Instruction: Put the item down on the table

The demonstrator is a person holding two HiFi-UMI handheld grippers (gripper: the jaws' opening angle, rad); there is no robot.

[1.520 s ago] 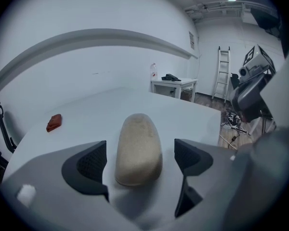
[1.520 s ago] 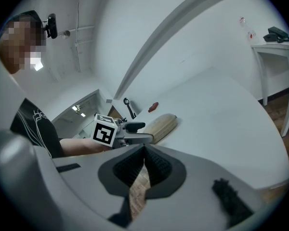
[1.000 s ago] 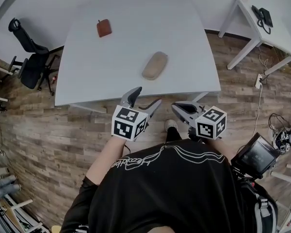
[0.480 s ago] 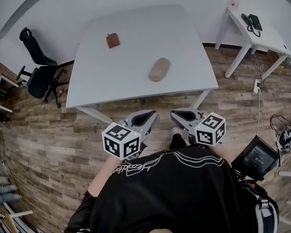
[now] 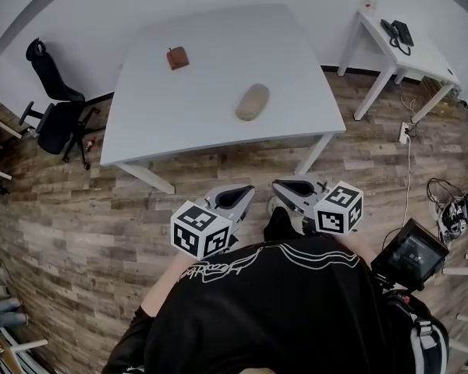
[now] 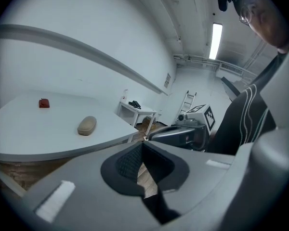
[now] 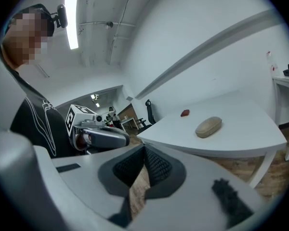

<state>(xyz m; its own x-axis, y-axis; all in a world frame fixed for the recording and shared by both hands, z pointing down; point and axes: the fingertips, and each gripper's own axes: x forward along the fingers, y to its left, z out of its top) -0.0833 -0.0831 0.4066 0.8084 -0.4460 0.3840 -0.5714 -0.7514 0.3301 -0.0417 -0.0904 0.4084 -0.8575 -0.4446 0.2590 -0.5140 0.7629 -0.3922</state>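
A tan oval case (image 5: pixel 252 102) lies flat near the middle of the white table (image 5: pixel 210 29), and a small red-brown item (image 5: pixel 177 57) sits farther back on the left. Both grippers hang over the wooden floor in front of the table, close to the person's chest and well short of the table edge. My left gripper (image 5: pixel 239 196) is shut with nothing between its pads. My right gripper (image 5: pixel 283 187) is beside it, also shut and empty. The left gripper view shows the case (image 6: pixel 86 125) and the red item (image 6: pixel 44 103) far off. The right gripper view shows the case (image 7: pixel 208 127) too.
A black office chair (image 5: pixel 51 107) stands left of the table. A small white side table (image 5: pixel 398 41) with a phone is at the back right. Cables (image 5: pixel 448 209) and a screen device (image 5: pixel 409 252) lie on the floor at the right. A ladder (image 6: pixel 189 99) leans far behind.
The left gripper's jaws have gone from open to shut. Both grippers have drawn back from the table's front edge toward the body, and the table now sits farther off.
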